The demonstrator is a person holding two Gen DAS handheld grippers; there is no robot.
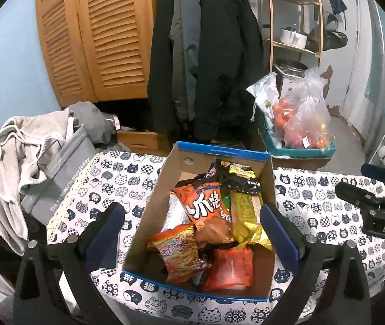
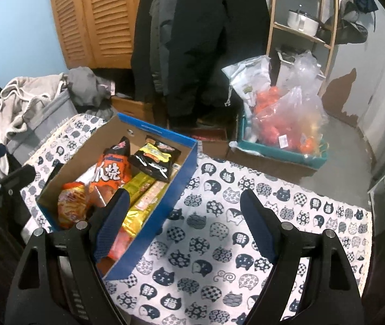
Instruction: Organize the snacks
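A cardboard box [image 1: 269, 187] with a blue rim is sitting on a table covered by a cat-print tablecloth [image 1: 325, 205], and the snacks are lying heaped inside it. An orange snack bag [image 1: 206, 203] with white characters is leaning across the middle of the pile, a black and yellow packet [image 1: 239, 180] is lying toward the far end, a yellow-green packet [image 1: 248, 219] is running along the right wall, and an orange bag of stick snacks [image 1: 177, 252] with a red packet [image 1: 230, 269] beside it is filling the near end. The left gripper [image 1: 199, 226] is hovering over the box with its jaws spread to their widest, one finger on each side of the box walls and nothing clamped between them. The right gripper [image 2: 187, 216] is hanging over the bare tablecloth just to the right of the box, jaws standing apart and empty, its left finger overlapping the box's near corner in the right wrist view. Beyond the table, dark coats [image 1: 214, 62] are hanging in front of a louvred wooden cabinet [image 1: 97, 35]; a teal crate [image 1: 303, 150] holding plastic bags of orange produce [image 1: 304, 124] is sitting on the floor to the right, below a wooden shelf unit [image 1: 295, 46]. A grey fabric bin [image 1: 57, 187] draped with pale clothing is standing at the table's left.
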